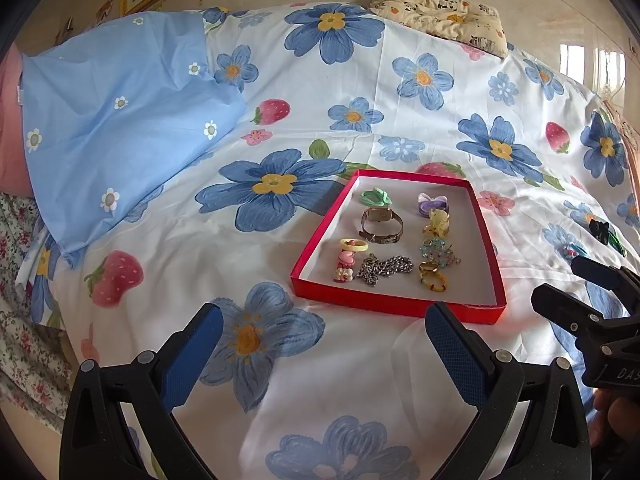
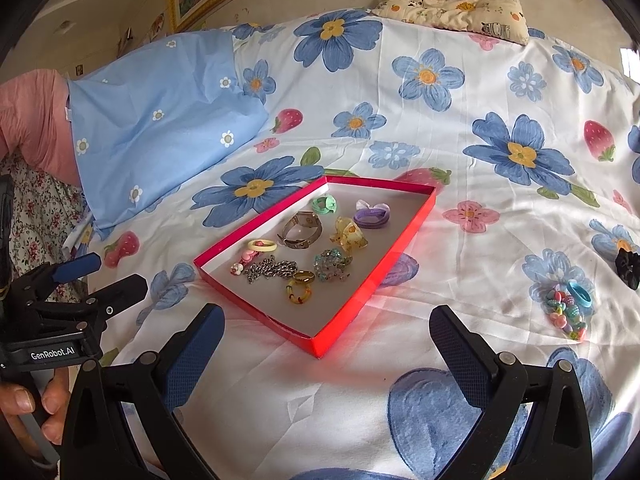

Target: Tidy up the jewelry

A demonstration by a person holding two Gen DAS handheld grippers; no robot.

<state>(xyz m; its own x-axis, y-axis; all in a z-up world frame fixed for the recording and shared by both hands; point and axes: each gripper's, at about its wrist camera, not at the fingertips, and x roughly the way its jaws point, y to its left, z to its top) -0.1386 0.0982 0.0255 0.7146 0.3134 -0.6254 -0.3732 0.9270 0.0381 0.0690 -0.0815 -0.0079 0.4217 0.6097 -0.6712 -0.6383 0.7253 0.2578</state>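
A shallow red tray lies on the flowered bed sheet. It holds a watch, a silver chain, rings, hair ties and clips. My left gripper is open and empty, just short of the tray's near-left corner. My right gripper is open and empty, near the tray's front corner. To the right of the tray lie a bead bracelet, a blue ring and a black scrunchie on the sheet.
A light blue pillow lies at the left. A small panda-print cushion sits at the far edge by the wall. The right gripper shows in the left wrist view, the left gripper in the right wrist view.
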